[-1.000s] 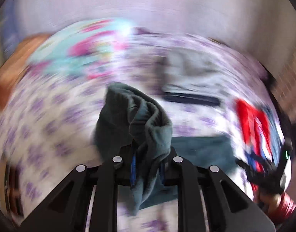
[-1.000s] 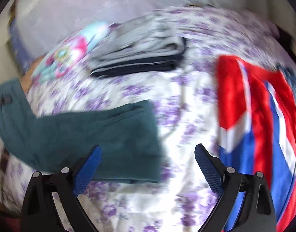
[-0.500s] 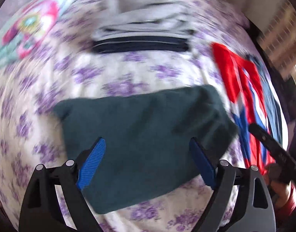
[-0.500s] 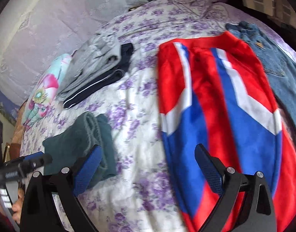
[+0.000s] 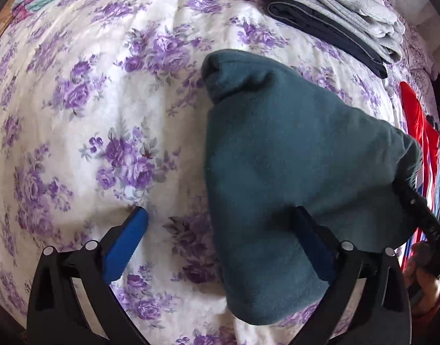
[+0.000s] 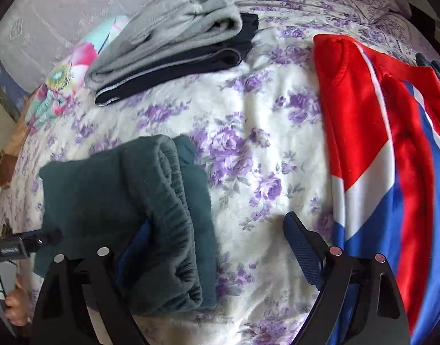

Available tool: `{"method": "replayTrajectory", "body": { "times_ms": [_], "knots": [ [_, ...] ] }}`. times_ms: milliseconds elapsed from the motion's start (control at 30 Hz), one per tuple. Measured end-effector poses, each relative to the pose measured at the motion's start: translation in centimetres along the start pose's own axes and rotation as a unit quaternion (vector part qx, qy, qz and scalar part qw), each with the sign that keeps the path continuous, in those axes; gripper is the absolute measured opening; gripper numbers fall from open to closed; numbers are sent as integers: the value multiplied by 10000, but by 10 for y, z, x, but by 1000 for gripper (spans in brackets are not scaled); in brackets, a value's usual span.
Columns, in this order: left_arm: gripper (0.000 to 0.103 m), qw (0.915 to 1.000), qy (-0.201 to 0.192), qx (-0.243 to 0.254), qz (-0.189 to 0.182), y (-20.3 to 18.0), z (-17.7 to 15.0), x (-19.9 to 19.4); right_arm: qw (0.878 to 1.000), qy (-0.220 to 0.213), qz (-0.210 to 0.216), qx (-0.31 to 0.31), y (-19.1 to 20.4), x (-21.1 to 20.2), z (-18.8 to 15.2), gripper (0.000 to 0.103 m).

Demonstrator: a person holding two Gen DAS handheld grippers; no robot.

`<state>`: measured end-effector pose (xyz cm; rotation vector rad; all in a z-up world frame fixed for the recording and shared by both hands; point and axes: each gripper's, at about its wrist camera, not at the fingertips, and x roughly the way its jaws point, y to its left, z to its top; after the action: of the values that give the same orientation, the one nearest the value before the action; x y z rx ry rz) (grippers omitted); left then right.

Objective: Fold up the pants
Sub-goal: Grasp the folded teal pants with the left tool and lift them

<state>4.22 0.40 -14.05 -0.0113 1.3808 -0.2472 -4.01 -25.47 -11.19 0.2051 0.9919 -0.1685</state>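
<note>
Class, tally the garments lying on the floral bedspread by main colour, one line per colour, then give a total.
Teal: 1, the folded teal pants
Grey: 1, the folded grey garment
Navy: 1, the folded navy garment under the grey one
Red, white and blue: 1, the spread-out striped garment
Denim blue: 1, a garment edge, barely in view
Total: 5

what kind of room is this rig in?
Most likely a bedroom: the work surface is a bed with a purple floral bedspread, a flowered pillow near its head, and folded clothes stacked on it beside teal pants.
</note>
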Motion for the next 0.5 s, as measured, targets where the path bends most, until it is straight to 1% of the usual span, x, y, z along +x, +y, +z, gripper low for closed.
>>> {"method": "replayTrajectory", "body": {
  "times_ms": [33, 67, 100, 133, 167, 200, 233, 267, 300, 333, 367, 433, 500],
  "knots": [
    [98, 10000, -27, 30, 44, -1, 0, -2, 9997, -239, 7, -93, 6, -10, 5, 89],
    [98, 10000, -67, 22, 45, 0, -1, -5, 9986, -471, 144, -195, 13, -21, 11, 89],
    [97, 10000, -75, -2, -4, 1, -2, -7, 9966, -633, 402, -332, 24, -29, 21, 89],
    [97, 9999, -54, -34, -105, 2, -3, -9, 9943, -643, 695, -480, 37, -31, 31, 89],
    [97, 9997, -11, -73, -247, 5, -6, -8, 9914, -532, 1012, -635, 50, -29, 41, 89],
    [97, 9995, 8, -104, -314, 7, -9, -8, 9865, -355, 1369, -831, 69, -22, 51, 89],
    [97, 9992, 10, -144, -370, 8, -13, -8, 9814, -196, 1618, -1014, 86, -14, 59, 89],
    [96, 9990, -8, -174, -419, 10, -16, -9, 9752, -31, 1843, -1222, 106, -4, 64, 85],
    [96, 9987, -32, -181, -468, 11, -19, -9, 9664, 147, 2066, -1523, 130, 8, 69, 80],
    [95, 9987, -44, -176, -482, 11, -20, -9, 9606, 249, 2127, -1773, 149, 17, 70, 78],
    [93, 9986, -58, -157, -494, 11, -21, -9, 9546, 331, 2137, -2048, 167, 26, 71, 76],
    [85, 9982, -105, -125, -574, 11, -23, -11, 9381, 597, 2211, -2598, 204, 46, 71, 76],
    [80, 9977, -189, -96, -643, 11, -25, -12, 9281, 770, 2120, -2961, 224, 58, 67, 74]
  ]
}}
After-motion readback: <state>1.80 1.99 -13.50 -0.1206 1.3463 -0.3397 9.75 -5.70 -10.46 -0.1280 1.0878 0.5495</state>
